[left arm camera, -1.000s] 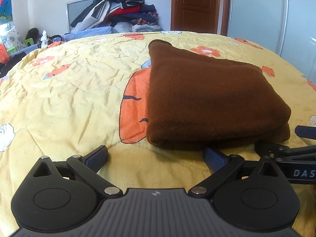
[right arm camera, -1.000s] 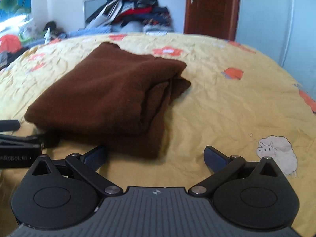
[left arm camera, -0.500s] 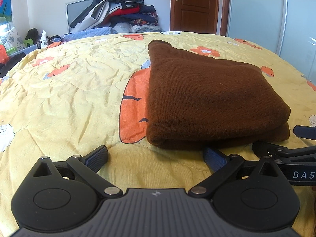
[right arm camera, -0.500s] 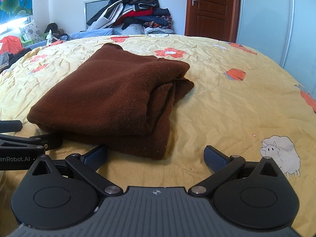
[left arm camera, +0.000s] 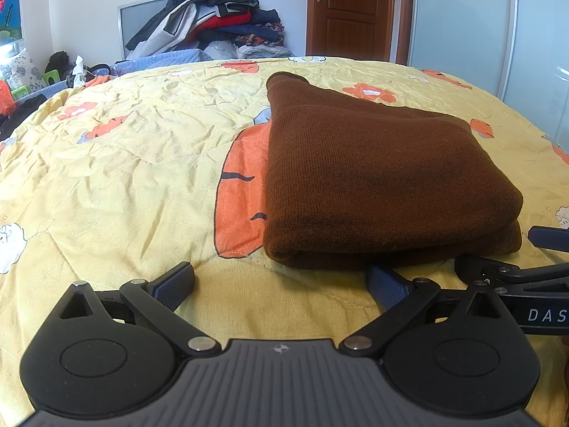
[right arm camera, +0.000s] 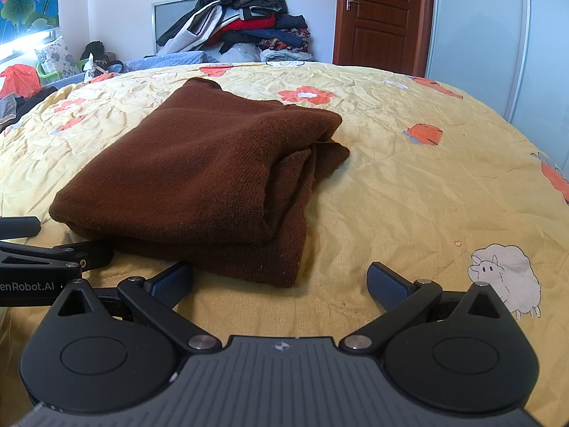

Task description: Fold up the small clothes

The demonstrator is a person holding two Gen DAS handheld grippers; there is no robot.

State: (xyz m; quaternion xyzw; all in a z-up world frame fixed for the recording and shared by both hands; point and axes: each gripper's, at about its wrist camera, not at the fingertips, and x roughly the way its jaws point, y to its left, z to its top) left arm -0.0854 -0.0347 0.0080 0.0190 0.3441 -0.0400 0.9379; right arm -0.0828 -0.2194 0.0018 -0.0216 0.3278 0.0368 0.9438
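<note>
A brown knitted garment (left arm camera: 373, 178) lies folded in several layers on the yellow bedspread (left arm camera: 124, 185). My left gripper (left arm camera: 281, 284) is open just in front of the garment's near left corner, with nothing between its fingers. In the right wrist view the same garment (right arm camera: 199, 178) lies ahead and to the left, its loose layered edge facing right. My right gripper (right arm camera: 281, 284) is open in front of the garment's near right corner and holds nothing. Each gripper shows at the edge of the other's view: the right one (left arm camera: 533, 270), the left one (right arm camera: 42, 252).
A pile of clothes (left arm camera: 213, 17) is heaped against the far wall behind the bed. A brown door (left arm camera: 350, 10) and a pale sliding wardrobe (left arm camera: 480, 28) stand at the back right. Bags and small items (right arm camera: 21, 78) lie off the bed's left side.
Both grippers stay open and hold almost still near the garment's front edge. The right wrist view has sharpened after a blur and backed off slightly.
</note>
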